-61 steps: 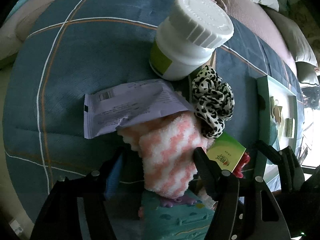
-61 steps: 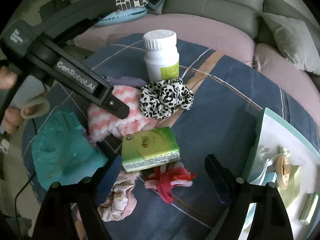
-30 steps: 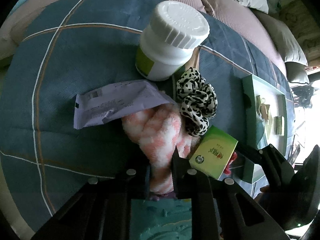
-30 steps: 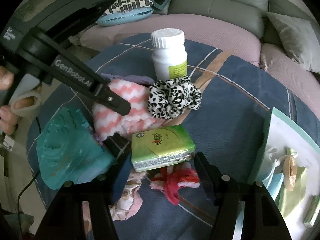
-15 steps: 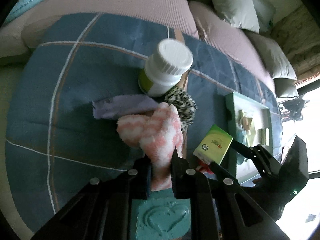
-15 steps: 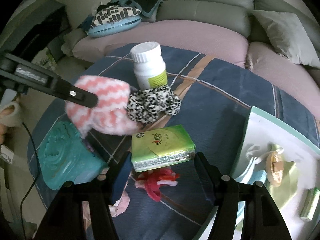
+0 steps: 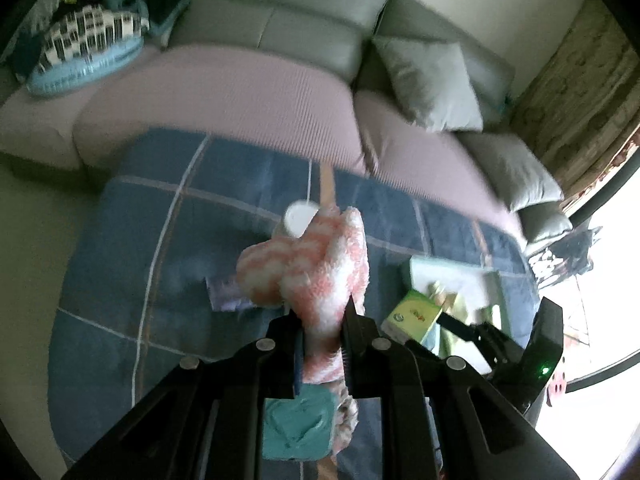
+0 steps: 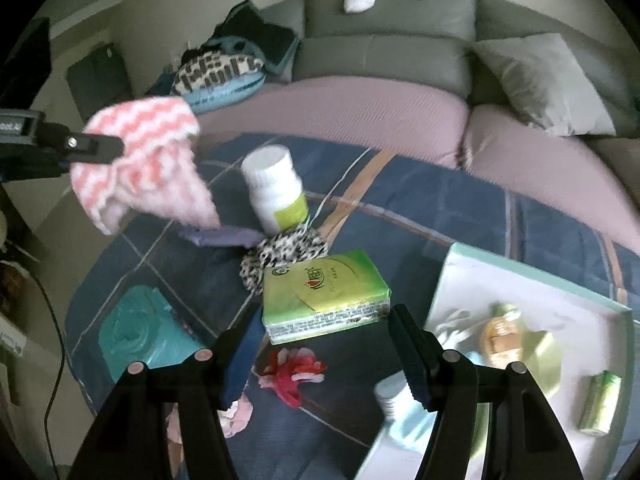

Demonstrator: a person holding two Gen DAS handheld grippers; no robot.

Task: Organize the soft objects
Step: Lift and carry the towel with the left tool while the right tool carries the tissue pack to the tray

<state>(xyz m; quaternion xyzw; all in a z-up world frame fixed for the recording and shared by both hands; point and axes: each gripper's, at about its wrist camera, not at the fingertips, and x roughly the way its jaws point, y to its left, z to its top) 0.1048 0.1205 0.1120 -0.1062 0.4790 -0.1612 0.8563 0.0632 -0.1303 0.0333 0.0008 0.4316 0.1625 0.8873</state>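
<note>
My left gripper (image 7: 322,312) is shut on a fluffy pink-and-white cloth (image 7: 316,264), which hangs in the air well above the blue checked table cover (image 7: 132,264). The right wrist view shows that cloth (image 8: 148,160) at the upper left, pinched by the left gripper's fingers (image 8: 96,145). A green tissue pack (image 8: 320,288) sits between the pads of my right gripper (image 8: 324,322), which is shut on it just above the table. On the table lie a leopard scrunchie (image 8: 288,252) and a red scrunchie (image 8: 294,372).
A white bottle (image 8: 276,188) stands beside a purple packet (image 8: 224,236). A teal moulded item (image 8: 140,332) lies at the left front, a pale floral piece (image 8: 240,412) near the front edge. A tray (image 8: 520,280) with small items is at the right. A sofa (image 8: 360,120) curves behind.
The left gripper has risen and tipped up, carrying the pink-and-white cloth off the pile. The right gripper has lifted a little with the tissue pack still in it.
</note>
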